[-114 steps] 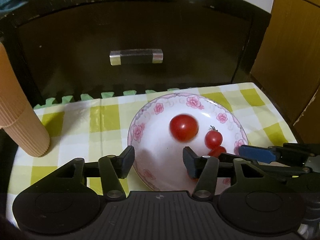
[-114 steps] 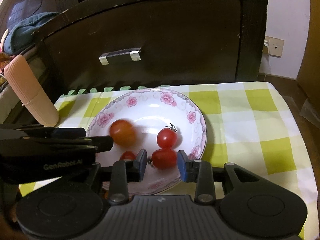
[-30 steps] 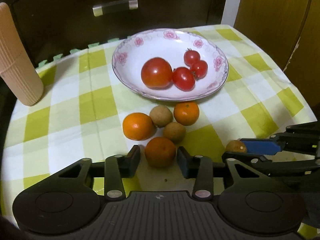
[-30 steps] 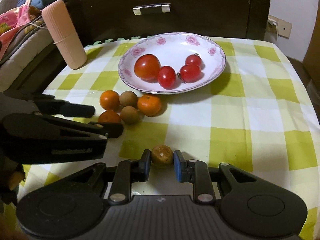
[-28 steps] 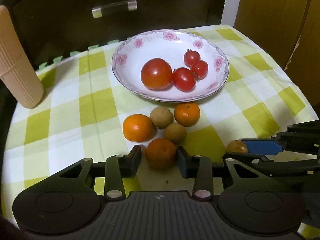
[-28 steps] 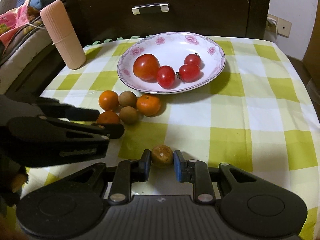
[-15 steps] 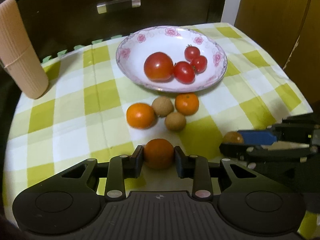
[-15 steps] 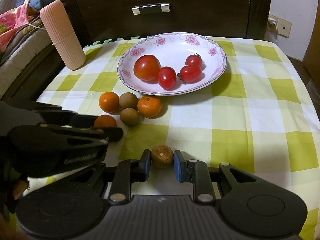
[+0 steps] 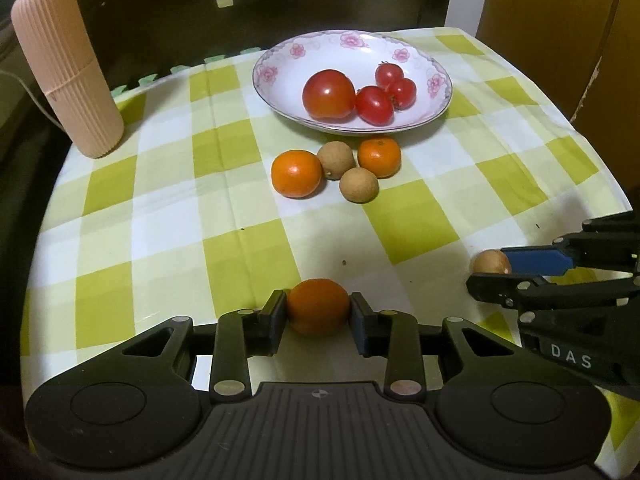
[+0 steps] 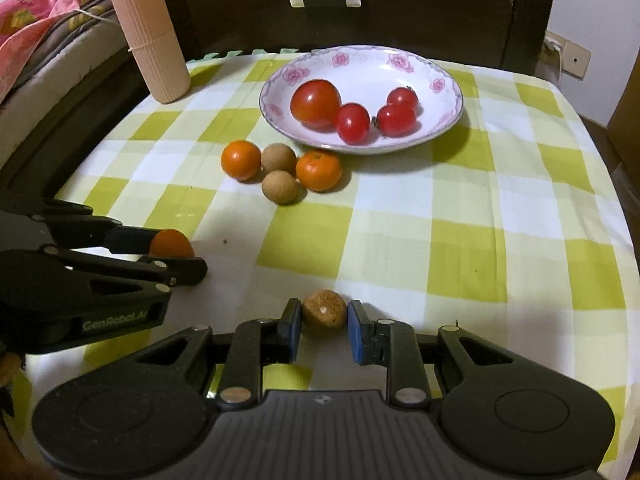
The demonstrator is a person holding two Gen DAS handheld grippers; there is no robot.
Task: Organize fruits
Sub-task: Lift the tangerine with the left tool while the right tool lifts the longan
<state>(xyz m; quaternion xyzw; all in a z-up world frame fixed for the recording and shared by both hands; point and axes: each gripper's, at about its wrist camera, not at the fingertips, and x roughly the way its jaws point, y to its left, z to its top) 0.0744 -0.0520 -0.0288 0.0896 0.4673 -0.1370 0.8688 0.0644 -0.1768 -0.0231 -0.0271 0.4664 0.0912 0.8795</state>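
Dark drawer front (image 10: pixel 360 12) behind checkered table (image 10: pixel 500 184)

Checked-cloth table (image 9: pixel 168 216): floral plate (image 9: pixel 438 98), two oranges (image 9: pixel 296 173), two brown fruits (image 9: pixel 359 184), pink ribbed cylinder (image 9: pixel 66 66).

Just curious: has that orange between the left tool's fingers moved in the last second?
Yes. The orange has been pulled away from the fruit cluster near the plate, toward the table's near edge.

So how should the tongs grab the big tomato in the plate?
Grip the big tomato across its round middle, coming from above. The plate rim blocks a low approach, and a cherry tomato touches its right side, so set the fingers front and back.
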